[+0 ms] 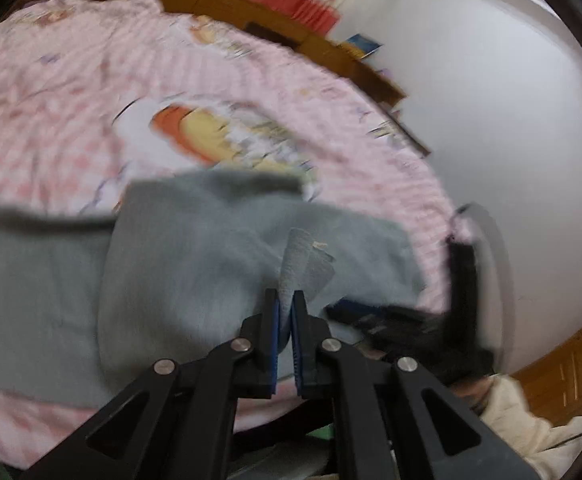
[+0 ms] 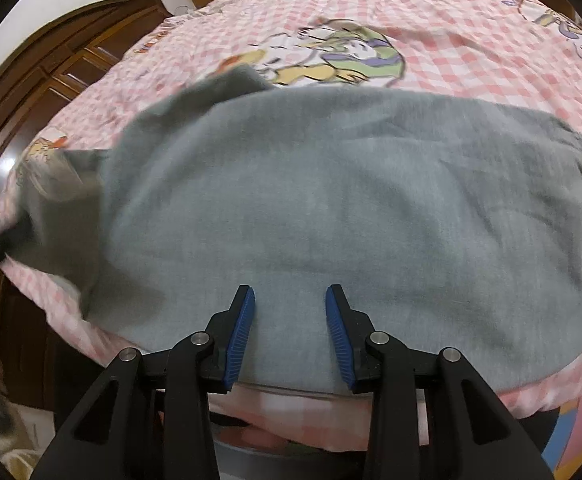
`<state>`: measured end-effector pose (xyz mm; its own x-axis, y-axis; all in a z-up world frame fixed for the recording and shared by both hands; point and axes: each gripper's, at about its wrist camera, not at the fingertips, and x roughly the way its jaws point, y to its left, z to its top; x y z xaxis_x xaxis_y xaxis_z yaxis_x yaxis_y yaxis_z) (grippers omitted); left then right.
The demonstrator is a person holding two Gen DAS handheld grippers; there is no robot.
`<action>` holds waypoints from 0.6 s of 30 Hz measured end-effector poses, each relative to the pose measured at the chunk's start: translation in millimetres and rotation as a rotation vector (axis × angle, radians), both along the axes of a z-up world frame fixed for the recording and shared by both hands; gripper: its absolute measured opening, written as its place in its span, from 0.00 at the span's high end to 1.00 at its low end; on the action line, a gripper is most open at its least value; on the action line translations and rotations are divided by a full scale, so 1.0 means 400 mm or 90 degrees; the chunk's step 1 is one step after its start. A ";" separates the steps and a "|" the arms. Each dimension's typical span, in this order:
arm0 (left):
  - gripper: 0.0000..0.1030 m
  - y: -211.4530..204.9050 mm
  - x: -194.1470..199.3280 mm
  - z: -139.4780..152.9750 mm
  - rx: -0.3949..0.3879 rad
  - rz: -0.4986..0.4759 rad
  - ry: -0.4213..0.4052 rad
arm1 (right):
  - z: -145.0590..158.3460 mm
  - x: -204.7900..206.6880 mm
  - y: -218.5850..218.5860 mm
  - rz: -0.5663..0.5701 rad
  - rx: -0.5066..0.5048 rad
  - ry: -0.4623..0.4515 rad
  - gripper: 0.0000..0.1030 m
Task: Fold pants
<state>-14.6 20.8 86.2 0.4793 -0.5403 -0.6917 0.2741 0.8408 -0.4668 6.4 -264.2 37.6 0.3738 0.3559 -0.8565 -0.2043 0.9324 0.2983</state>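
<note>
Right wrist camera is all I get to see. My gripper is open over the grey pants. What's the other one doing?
Observer: The left gripper is shut on a fold of the grey pants.
Operator: Is it lifting them?
Observer: Yes, the pinched cloth stands up above its pads, off the pink checked bedsheet.
Operator: Can it see my gripper?
Observer: Maybe. There's a dark blurred shape at the bed's edge, too smeared to name. Your right gripper holds nothing.

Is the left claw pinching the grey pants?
Touching. The left wrist view shows the left claw shut on a fold of the soft grey pants.
</note>
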 end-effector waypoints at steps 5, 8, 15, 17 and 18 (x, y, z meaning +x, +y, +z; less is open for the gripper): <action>0.93 0.102 -0.010 -0.081 0.058 0.058 0.054 | 0.023 0.002 0.089 0.066 -0.015 -0.020 0.63; 0.90 0.175 -0.018 -0.095 0.082 0.088 0.056 | 0.023 0.022 0.139 0.093 -0.021 -0.018 0.63; 0.77 0.295 0.007 -0.072 0.161 0.142 0.036 | 0.108 0.138 0.210 0.146 -0.062 -0.068 0.63; 0.73 0.321 0.014 -0.054 0.162 0.155 0.029 | 0.130 0.181 0.195 0.147 -0.068 -0.074 0.59; 0.71 0.334 0.015 -0.047 0.160 0.161 0.028 | 0.136 0.202 0.185 0.149 -0.068 -0.071 0.55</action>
